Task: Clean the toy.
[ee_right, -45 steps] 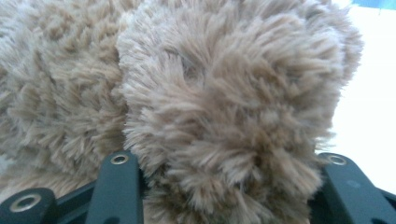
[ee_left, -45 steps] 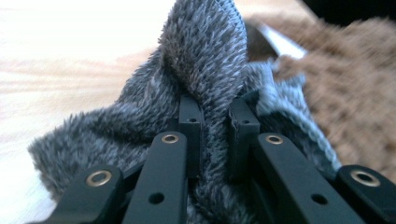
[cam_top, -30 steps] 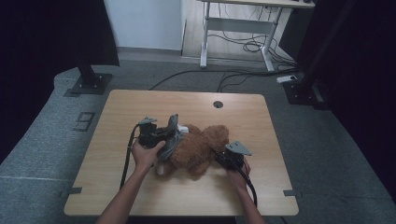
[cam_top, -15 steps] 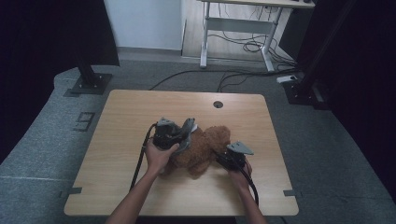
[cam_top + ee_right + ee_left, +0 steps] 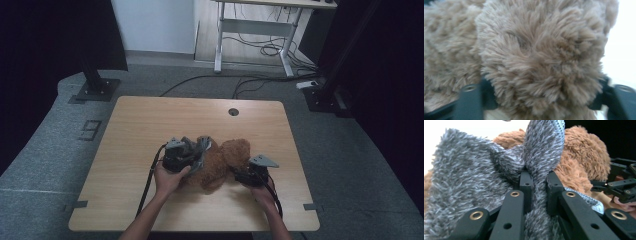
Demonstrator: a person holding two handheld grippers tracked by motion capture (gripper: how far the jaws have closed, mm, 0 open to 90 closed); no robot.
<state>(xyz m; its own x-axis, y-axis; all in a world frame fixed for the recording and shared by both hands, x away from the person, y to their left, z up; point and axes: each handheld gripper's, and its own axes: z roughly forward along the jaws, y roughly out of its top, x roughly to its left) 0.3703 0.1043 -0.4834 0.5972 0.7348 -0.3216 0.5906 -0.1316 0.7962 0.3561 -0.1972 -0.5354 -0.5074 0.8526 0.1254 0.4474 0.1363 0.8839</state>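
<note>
Dark curtains and a cable-strewn floor frame a wooden table (image 5: 150, 125) at lower centre of the high view, where a person dresses a brown teddy bear (image 5: 222, 162) lying just below the table's middle. At its left side, the left gripper (image 5: 537, 182) is clamped on a fold of fuzzy grey knit garment (image 5: 474, 180), carried up against the bear. At the bear's right, the right gripper (image 5: 247, 176) has just been opening, its jaws spread around a plush limb; whether the pads press on it cannot be told. Judging by the scene, the garment is at the bear but not yet on it. Compared with a second earlier, the left hand has shifted right, bringing the garment onto the bear's side.
</note>
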